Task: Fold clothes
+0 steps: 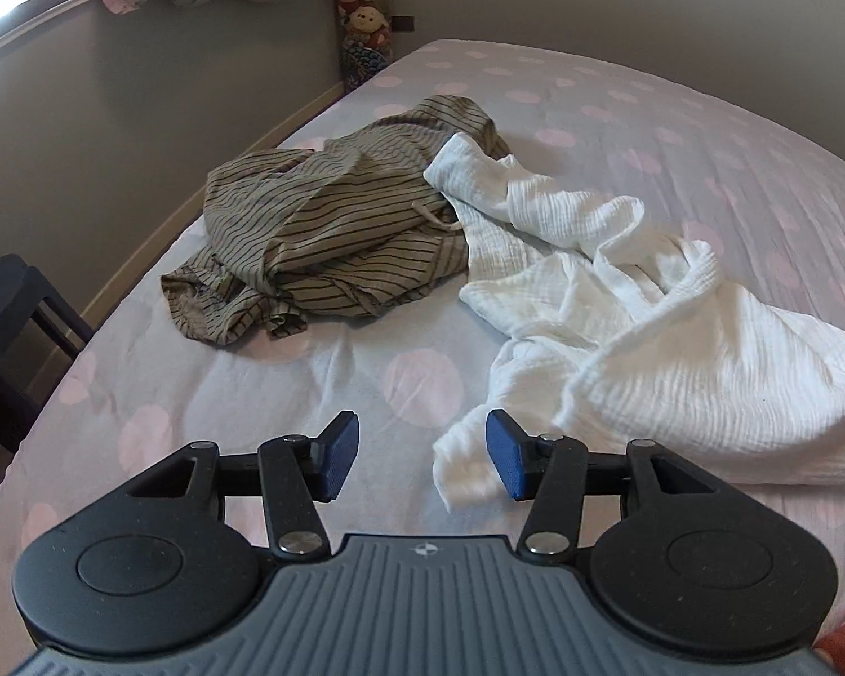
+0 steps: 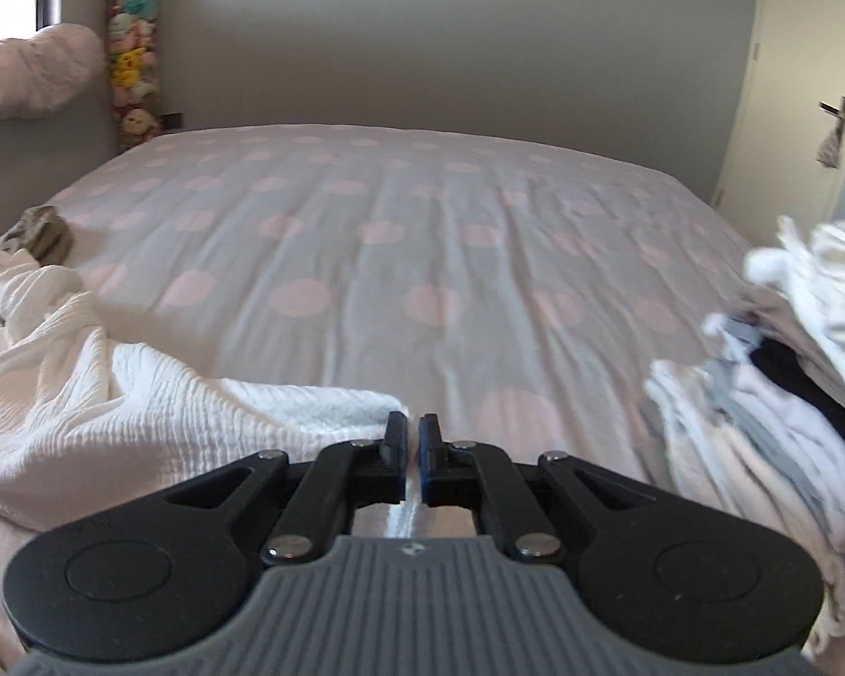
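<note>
Pinching a corner of the white garment (image 2: 141, 411) with the right gripper (image 2: 414, 442), jaws nearly together on the cloth. Hovering the left gripper (image 1: 422, 459), jaws apart, by its near edge on the bed (image 2: 422, 214). Likely spreading it flat; next needing a second corner grasp.

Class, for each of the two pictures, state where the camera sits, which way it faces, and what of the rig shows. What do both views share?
Left wrist: on the left gripper, open, facing the striped garment and white garment on the bed.
Right wrist: on the right gripper, shut on the white garment's edge, facing across the bed; a clothes pile at right.
Shared: white garment, striped garment, bed.
</note>
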`<state>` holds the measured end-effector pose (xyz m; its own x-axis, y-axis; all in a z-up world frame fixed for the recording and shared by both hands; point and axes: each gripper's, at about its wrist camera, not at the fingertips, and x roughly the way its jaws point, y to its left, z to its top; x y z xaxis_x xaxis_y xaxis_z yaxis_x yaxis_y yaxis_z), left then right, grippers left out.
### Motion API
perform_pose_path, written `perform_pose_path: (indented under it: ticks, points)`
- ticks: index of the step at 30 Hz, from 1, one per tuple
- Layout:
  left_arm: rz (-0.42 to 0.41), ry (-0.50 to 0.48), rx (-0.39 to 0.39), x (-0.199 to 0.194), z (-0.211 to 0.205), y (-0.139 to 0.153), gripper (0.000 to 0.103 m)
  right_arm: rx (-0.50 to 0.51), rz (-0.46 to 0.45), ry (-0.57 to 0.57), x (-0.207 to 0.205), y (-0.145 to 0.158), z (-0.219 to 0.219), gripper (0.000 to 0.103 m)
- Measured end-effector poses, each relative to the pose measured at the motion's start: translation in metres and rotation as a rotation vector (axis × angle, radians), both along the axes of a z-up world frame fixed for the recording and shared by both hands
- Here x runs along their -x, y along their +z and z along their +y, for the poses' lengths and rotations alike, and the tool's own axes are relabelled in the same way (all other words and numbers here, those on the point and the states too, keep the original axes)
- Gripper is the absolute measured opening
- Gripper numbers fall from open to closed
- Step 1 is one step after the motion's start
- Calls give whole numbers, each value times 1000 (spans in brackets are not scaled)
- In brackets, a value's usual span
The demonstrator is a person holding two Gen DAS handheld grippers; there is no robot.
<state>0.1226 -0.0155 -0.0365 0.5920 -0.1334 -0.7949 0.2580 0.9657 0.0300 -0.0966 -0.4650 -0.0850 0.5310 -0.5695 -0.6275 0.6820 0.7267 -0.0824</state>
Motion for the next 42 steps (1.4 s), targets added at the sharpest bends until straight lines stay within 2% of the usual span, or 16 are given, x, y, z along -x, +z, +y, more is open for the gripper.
perform_pose_path:
  ticks: [2, 7, 8, 9, 11, 19, 24, 29, 36, 42]
  points:
    - [8, -36, 5, -1, -11, 0, 48, -12, 26, -22, 18, -4, -8, 5]
    - [56, -90, 39, -12, -29, -7, 48, -47, 19, 81, -8, -3, 13, 13]
    - [63, -95, 36, -14, -31, -9, 48, -53, 17, 103, -13, -3, 18, 18]
    - [70, -100, 33, -16, -33, -11, 48, -60, 15, 124, -19, -3, 22, 31]
    - [84, -110, 28, -22, -37, -16, 48, -74, 11, 166, -30, -2, 31, 39]
    - [152, -117, 38, -55, -47, -37, 48, -128, -5, 337, -74, -1, 67, 42]
    - [188, -121, 54, -82, -56, -53, 48, -146, 12, 483, -135, -6, 101, 43]
    - [248, -97, 109, -117, -66, -80, 48, -168, 36, 592, -198, -15, 124, 49]
    - [336, -42, 175, -151, -78, -126, 48, -232, 79, 672, -279, -44, 140, 50]
    - [347, -37, 199, -159, -89, -143, 48, -282, 124, 694, -321, -76, 145, 49]
